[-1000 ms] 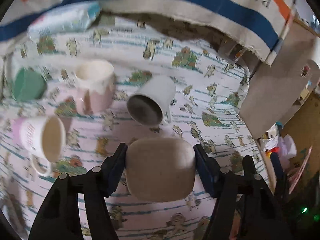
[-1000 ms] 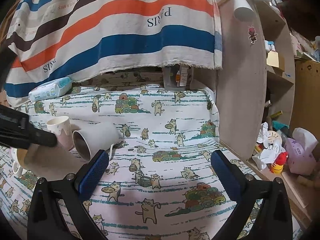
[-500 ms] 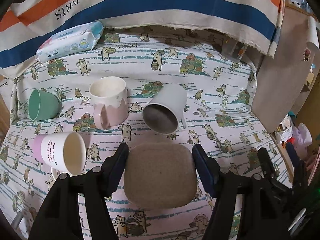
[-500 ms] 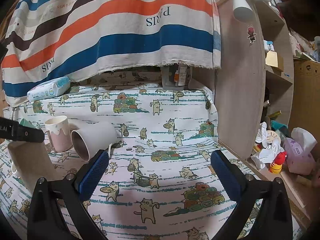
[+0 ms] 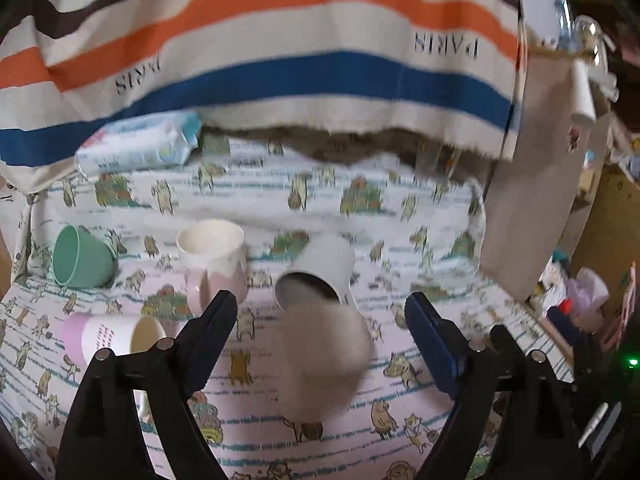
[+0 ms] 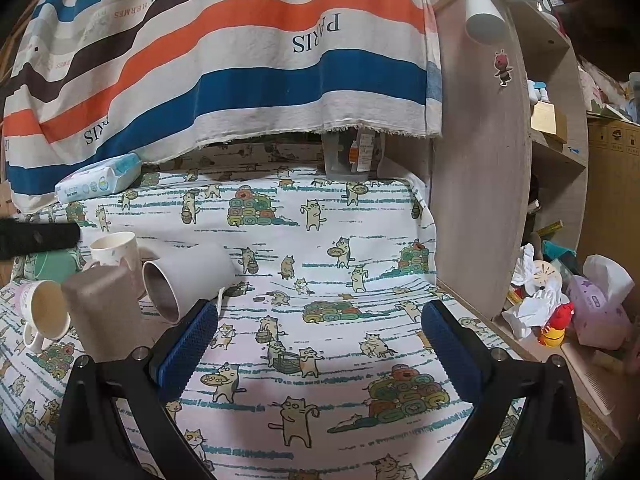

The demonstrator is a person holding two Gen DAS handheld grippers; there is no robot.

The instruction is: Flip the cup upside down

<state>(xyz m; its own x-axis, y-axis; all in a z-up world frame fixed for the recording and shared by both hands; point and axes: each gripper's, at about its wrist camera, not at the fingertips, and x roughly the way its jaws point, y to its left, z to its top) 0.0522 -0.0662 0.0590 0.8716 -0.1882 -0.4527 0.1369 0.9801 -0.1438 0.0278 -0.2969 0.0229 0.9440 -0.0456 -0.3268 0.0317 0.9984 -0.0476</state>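
A brown-grey cup (image 5: 324, 356) stands upside down on the cat-print cloth, blurred, between my left gripper's (image 5: 320, 320) open fingers and not touched by them. It also shows in the right wrist view (image 6: 100, 312), base up, at the left. My right gripper (image 6: 320, 344) is open and empty over the cloth to the right of the cups. A white mug (image 5: 320, 272) lies on its side just behind the brown cup; it also shows in the right wrist view (image 6: 184, 280).
A pink-and-white mug (image 5: 216, 256) stands upright, a green cup (image 5: 80, 256) and a pink-banded mug (image 5: 116, 340) lie on their sides at the left. A wipes pack (image 5: 140, 144) lies at the back under a striped cloth (image 5: 280, 40). A wooden shelf panel (image 6: 476, 160) stands at the right.
My left gripper has opened and let go of the brown cup, which now stands base up on the cloth. The gripper has pulled back and tilted upward. The right gripper has not moved.
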